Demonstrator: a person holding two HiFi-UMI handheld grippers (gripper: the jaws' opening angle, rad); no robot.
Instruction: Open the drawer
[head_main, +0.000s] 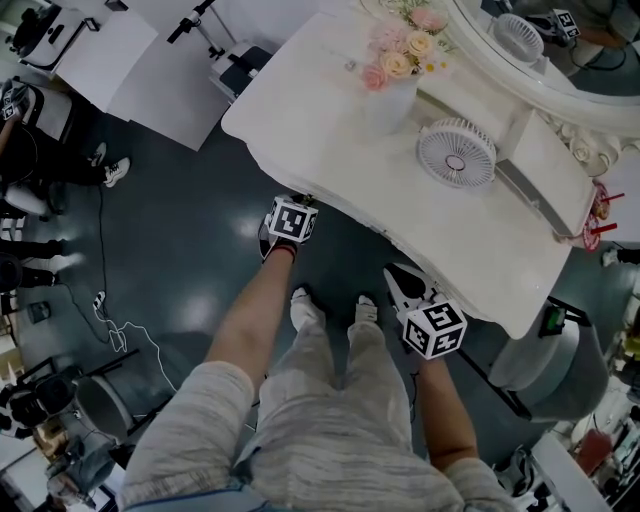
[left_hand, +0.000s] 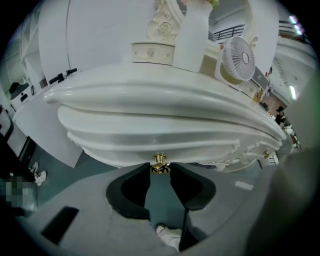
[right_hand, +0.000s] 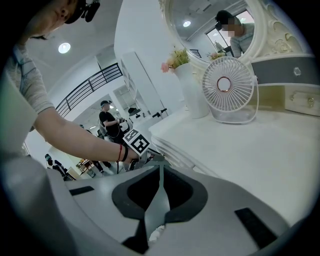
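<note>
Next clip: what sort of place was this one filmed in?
Most likely an indoor studio or showroom set, not a lived-in bedroom: an ornate white dressing table with an oval carved-frame mirror stands on a dark glossy floor among plain white partition panels and loose cables.

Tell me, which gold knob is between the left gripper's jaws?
The middle gold knob, under the dresser's front edge: the left gripper pinches it. The other gold knob sits far off to the right, with nothing touching it.
</note>
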